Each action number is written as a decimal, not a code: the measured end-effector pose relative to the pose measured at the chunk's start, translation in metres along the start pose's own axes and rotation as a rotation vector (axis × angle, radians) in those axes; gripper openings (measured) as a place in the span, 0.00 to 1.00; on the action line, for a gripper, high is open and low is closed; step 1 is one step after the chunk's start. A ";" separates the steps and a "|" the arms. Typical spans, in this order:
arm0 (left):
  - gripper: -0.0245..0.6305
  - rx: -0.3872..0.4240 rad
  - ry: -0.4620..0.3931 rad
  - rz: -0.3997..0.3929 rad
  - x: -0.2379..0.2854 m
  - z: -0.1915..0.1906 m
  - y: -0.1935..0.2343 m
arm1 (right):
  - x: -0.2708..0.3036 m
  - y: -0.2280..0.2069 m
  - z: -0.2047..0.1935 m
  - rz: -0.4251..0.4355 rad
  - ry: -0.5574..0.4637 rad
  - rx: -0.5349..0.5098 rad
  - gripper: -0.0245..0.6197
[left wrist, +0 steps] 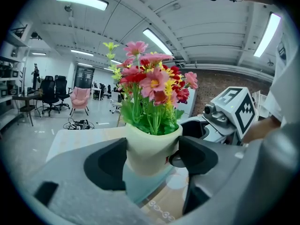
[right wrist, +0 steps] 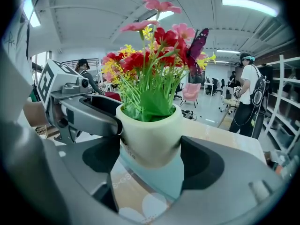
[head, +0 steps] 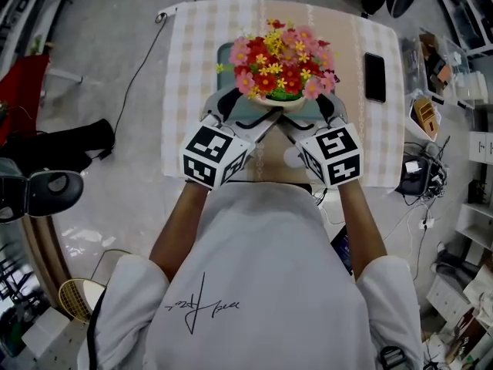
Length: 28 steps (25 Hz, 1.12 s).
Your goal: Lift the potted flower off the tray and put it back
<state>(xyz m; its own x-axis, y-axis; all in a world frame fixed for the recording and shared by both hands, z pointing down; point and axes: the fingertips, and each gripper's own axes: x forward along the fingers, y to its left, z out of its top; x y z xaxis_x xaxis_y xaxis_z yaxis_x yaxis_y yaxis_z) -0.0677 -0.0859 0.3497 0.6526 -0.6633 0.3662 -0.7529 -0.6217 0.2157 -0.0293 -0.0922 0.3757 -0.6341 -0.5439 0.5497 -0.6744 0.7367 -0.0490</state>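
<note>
Twice clamped: holds the potted flower just above the teal tray, with left gripper and right gripper jaws closed on opposite pot walls (likely light, stiff, top-heavy). Grip low, upright.

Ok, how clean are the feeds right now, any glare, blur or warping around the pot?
Head view: even light, sharp, no glare on the potted flower. Left gripper view: heavy fisheye bending, ceiling lights blown out, near jaws soft, the cream pot clear. Right gripper view: same warping, dark corners, pot crisp, teal tray beneath slightly soft.
</note>
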 end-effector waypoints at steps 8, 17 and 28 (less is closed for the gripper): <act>0.56 0.007 -0.030 -0.019 -0.016 0.012 -0.007 | -0.014 0.011 0.012 -0.027 -0.009 0.003 0.67; 0.56 0.028 -0.041 -0.009 -0.029 0.021 -0.012 | -0.022 0.020 0.022 -0.029 -0.031 -0.001 0.67; 0.56 0.011 -0.047 0.000 -0.031 0.014 -0.011 | -0.020 0.024 0.017 -0.022 -0.025 0.000 0.68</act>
<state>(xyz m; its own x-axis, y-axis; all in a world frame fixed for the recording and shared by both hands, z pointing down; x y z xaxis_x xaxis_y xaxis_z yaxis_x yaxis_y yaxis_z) -0.0785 -0.0642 0.3232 0.6559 -0.6822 0.3231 -0.7523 -0.6258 0.2059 -0.0396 -0.0703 0.3493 -0.6282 -0.5701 0.5296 -0.6884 0.7244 -0.0367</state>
